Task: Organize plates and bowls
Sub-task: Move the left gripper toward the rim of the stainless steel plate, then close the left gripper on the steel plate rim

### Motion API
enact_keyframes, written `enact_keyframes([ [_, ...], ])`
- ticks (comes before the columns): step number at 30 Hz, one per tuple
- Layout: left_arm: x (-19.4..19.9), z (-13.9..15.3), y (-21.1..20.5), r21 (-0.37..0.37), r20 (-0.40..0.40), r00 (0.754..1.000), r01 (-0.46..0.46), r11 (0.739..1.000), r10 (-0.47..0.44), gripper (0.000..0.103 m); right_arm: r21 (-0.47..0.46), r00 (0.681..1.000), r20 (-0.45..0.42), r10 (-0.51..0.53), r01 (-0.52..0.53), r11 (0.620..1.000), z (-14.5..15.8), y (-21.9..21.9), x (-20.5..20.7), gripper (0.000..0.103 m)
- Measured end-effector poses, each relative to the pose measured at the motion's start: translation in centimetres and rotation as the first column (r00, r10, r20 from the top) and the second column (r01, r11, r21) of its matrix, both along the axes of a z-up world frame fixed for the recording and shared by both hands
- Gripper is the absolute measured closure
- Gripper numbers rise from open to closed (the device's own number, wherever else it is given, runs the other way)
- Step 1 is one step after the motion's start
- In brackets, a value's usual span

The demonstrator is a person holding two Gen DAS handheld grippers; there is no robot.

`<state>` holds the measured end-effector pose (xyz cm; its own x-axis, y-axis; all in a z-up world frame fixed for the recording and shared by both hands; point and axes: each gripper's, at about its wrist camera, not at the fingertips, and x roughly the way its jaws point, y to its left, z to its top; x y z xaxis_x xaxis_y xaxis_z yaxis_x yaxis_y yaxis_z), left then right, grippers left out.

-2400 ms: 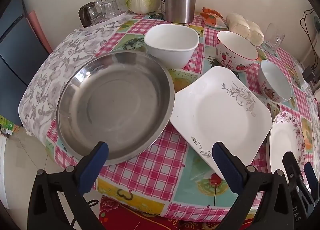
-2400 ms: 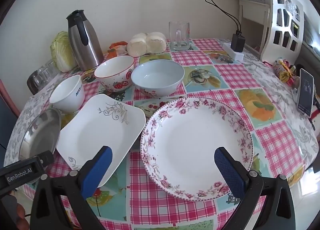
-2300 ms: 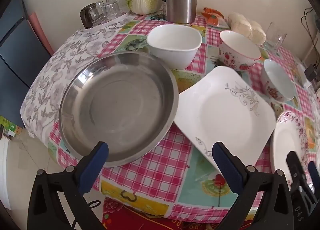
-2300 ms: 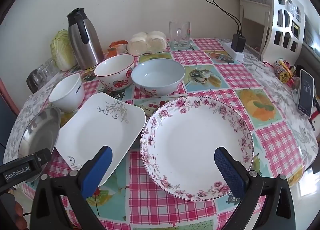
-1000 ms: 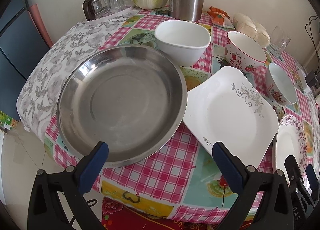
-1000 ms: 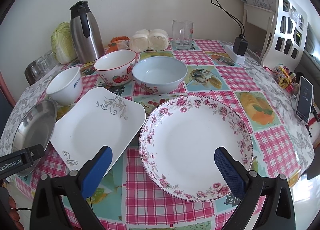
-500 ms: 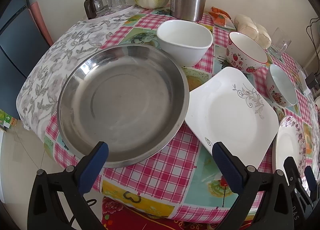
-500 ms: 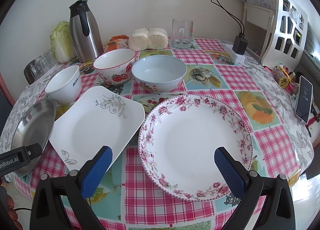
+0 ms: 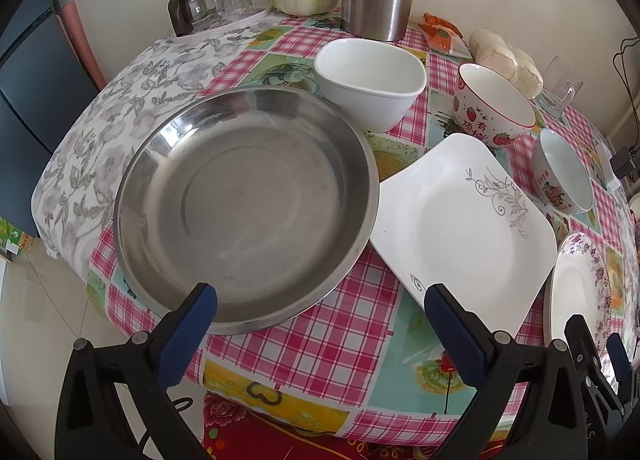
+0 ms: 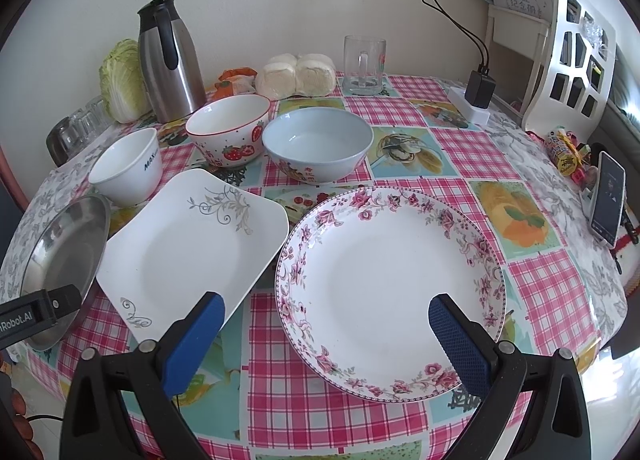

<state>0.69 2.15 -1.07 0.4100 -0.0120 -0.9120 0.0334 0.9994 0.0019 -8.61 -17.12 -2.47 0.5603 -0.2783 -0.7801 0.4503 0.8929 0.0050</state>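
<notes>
Left wrist view showed the counter [image 9: 280, 356] under its pink checked cloth, and places below are given relative to the steel pan [image 9: 244, 204], the largest dish on it. That pan sat at the counter's near left edge, empty, with the left gripper [image 9: 320, 324] hovering just before its near rim, jaws wide apart and holding nothing. It looked light, stiff and unbreakable but slick, so its thin raised rim seemed the only sound place to pinch.

Furthest right of the pan lay the floral plate [image 10: 390, 288], directly ahead of the right gripper [image 10: 324, 328], whose jaws were likewise spread and empty. Between the two lay the square white plate [image 9: 460, 228], one corner tucked just beside or under the pan's rim; which, I could not tell. Both plates were probably glazed ceramic: heavier, slippery and liable to chip, best taken by the near lip and lifted level.

Behind the pan stood the white bowl [image 9: 370, 82], touching or nearly touching its far rim. Right of that came the strawberry bowl [image 9: 494, 110], then the pale blue bowl [image 10: 318, 150], behind the floral plate. These bowls were likely fragile too, and a wall pinched at the rim would suit each.
</notes>
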Motion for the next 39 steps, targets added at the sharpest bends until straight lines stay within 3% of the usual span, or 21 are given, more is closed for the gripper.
enact_keyframes([
  [20,0.6,-0.2,2.1,-0.025,-0.018,0.999,-0.030,0.999,0.030,0.000,0.015,1.000,-0.027,0.010,-0.009,1.000,-0.3,1.2,0.8,0.000],
  [25,1.2,-0.5,4.7,-0.065,-0.035,0.995,-0.100,0.993,0.098,0.000,0.027,0.998,-0.030,0.046,-0.045,0.999,-0.5,2.9,1.5,0.000],
  [31,1.9,-0.4,7.9,-0.082,0.000,0.985,-0.173,0.982,0.174,0.000,0.079,0.994,-0.016,0.107,-0.105,0.991,-1.0,5.4,2.6,0.000],
  [39,2.8,-0.8,12.3,-0.160,0.048,0.958,-0.272,0.949,0.283,0.000,0.141,0.982,0.056,0.181,-0.187,0.972,-1.3,8.2,4.2,0.000],
])
